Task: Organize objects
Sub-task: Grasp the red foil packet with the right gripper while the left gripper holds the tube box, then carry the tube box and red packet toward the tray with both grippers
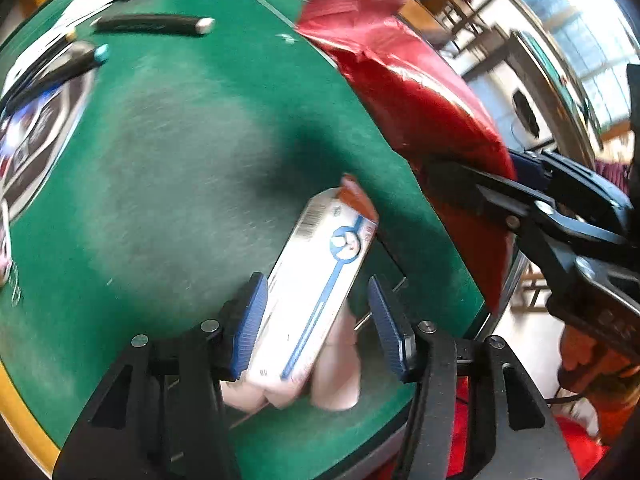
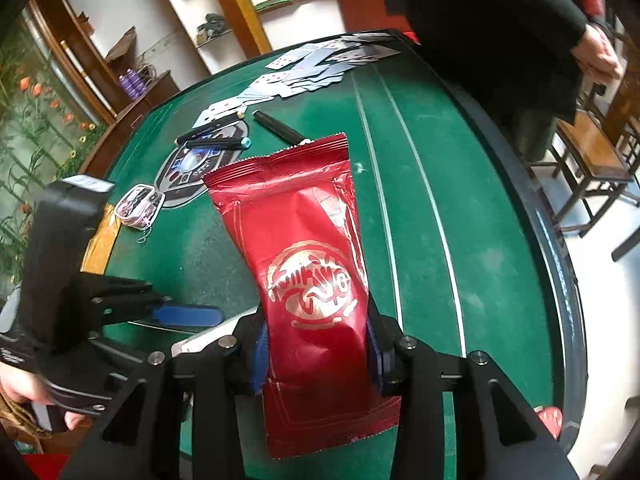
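The left tongs (image 1: 316, 324) point steeply downward, blue pads standing apart; one pad seems to touch the white box (image 1: 316, 280) between them, though blur hides the contact. The right tongs (image 2: 318, 354) tilt down, pads pressed against both sides of the red pouch (image 2: 308, 264).

- Both grippers are the same build: black plastic frames with triangular cut-outs in the arms.
- left gripper (image 1: 318, 322) has ribbed blue pads (image 1: 251, 330) on its fingers, with round silver screw heads at the pivots.
- right gripper (image 2: 316, 354) has the same blue pads (image 2: 259, 360) and silver screws.
- From the right wrist view the left one has a chunky black housing up top.
- A bit of orange-brown sleeve (image 1: 592, 364) shows behind the right gripper.
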Motion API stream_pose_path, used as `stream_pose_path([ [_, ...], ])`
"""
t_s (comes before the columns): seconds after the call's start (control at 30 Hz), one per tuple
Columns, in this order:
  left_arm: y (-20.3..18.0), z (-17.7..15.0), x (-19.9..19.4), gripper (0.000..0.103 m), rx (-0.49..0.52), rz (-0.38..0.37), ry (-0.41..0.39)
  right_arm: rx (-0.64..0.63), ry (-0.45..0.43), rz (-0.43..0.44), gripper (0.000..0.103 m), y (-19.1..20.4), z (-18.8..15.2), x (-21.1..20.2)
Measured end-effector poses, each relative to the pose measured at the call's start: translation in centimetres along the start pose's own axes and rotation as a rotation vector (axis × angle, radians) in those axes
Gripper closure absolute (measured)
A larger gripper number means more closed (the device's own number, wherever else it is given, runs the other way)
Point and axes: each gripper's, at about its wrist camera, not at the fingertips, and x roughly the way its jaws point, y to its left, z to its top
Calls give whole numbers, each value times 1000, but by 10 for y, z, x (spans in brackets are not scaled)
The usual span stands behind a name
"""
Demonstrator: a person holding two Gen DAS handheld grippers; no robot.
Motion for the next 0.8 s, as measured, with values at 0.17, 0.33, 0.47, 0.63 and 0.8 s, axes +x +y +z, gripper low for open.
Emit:
stream_pose_path([
  [0.17, -8, 5, 9, 61, 38, 41, 5, 30, -6, -22, 64, -9, -9, -7],
  [0.33, 11, -7, 5, 75, -25, 62, -17, 42, 10, -18, 64, -10, -18, -3],
  [0.47, 28, -33, -3, 75, -102, 92, -37, 17, 15, 1, 64, 1, -19, 1],
  [0.63, 49, -65, -18, 75, -186, 166, -72, -45, 30, 44, 64, 27, -14, 12],
  [0.8, 63, -95, -38, 75, -285, 217, -124, -140, 54, 92, 64, 64, -7, 29],
])
